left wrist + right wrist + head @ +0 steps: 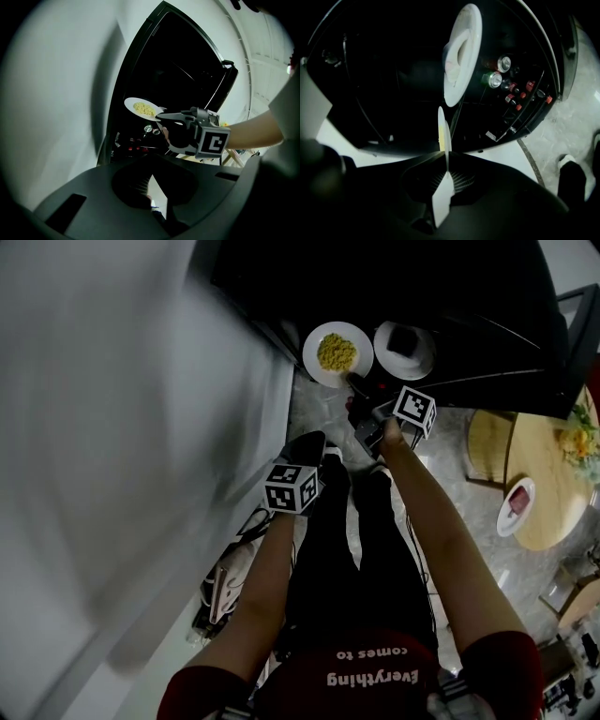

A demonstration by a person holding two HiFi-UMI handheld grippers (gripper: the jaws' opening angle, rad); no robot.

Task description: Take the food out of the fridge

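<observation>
A white plate of yellow food (337,352) sits at the front of the dark open fridge (450,287). My right gripper (360,386) is shut on its near rim. In the right gripper view the plate (443,131) runs edge-on between the closed jaws of the right gripper (445,157). The left gripper view shows that plate (140,108) with the right gripper (160,117) pinching its edge. Beside it stands a second white dish with dark food (405,346), also visible as a dish (462,51). My left gripper (312,443) hangs lower, by the fridge door, with its jaws together on nothing.
The white fridge door (112,446) stands open on the left. Cans (499,70) and red-capped bottles (529,86) fill the lower fridge shelf. To the right stand a round wooden table (553,493) bearing a small plate (517,505) and a wooden chair (487,442).
</observation>
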